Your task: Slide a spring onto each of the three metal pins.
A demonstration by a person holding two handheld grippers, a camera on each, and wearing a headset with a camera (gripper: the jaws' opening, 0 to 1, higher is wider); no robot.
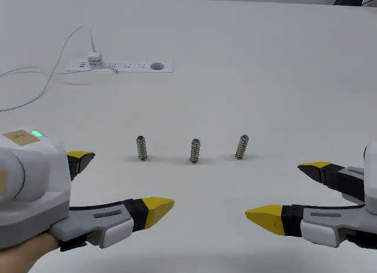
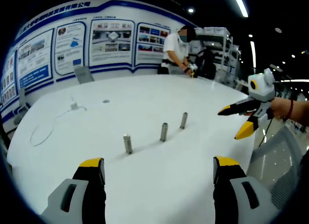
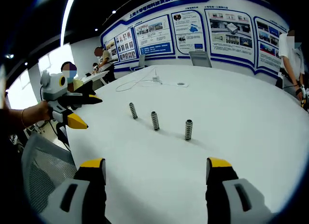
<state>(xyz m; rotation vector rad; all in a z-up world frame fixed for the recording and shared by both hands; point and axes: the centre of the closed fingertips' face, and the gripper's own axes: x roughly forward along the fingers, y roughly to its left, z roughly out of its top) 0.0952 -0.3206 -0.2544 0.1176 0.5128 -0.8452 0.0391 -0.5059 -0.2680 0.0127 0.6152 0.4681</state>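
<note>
Left gripper (image 1: 126, 182) fingers spread wide, empty; right gripper (image 1: 278, 190) same. Springs stood upright ahead of fingertips, untouched, between both grippers: left spring (image 1: 142, 148), middle spring (image 1: 195, 150), right spring (image 1: 241, 146). Looked already slid over pins, hidden inside. Tip: keep fingers clear, don't bump them.

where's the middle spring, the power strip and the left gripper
middle spring (image 1: 195, 150), head view, halfway up its coils
power strip (image 1: 135, 66), head view, bare top face
left gripper (image 1: 132, 178), head view, midway between its yellow tips
</note>
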